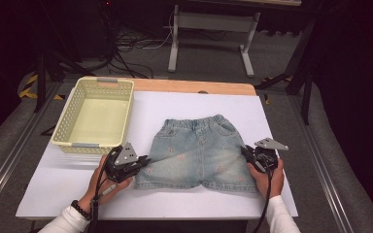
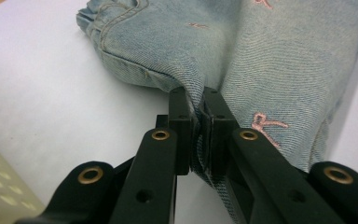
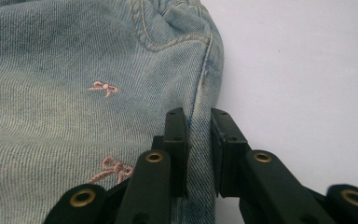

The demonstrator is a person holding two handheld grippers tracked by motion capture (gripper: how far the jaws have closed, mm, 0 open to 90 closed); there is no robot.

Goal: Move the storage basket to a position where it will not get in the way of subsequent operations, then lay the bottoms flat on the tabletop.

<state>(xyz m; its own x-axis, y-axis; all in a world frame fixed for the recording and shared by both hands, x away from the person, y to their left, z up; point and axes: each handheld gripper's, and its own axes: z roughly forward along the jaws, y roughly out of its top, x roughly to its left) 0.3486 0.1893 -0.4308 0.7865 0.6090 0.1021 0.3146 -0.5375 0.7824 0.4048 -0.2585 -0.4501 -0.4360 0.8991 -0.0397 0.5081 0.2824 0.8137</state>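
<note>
A pair of light-blue denim shorts (image 1: 196,154) with small pink embroidered bows lies flat on the white table cover (image 1: 68,184), waistband away from the person, just right of an empty pale-yellow plastic basket (image 1: 96,116). The left gripper (image 1: 143,161) is clamped on the shorts' left side seam — a fold of denim is pinched tight between its jaws. The right gripper (image 1: 246,154) straddles the right side seam; its jaws sit narrowly apart around the edge, and a firm pinch cannot be told.

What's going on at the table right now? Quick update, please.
Left gripper shut on denim shorts, left edge. Right gripper astride right edge; grip unclear. Shorts flat. Basket to the side, nothing blocking.
</note>
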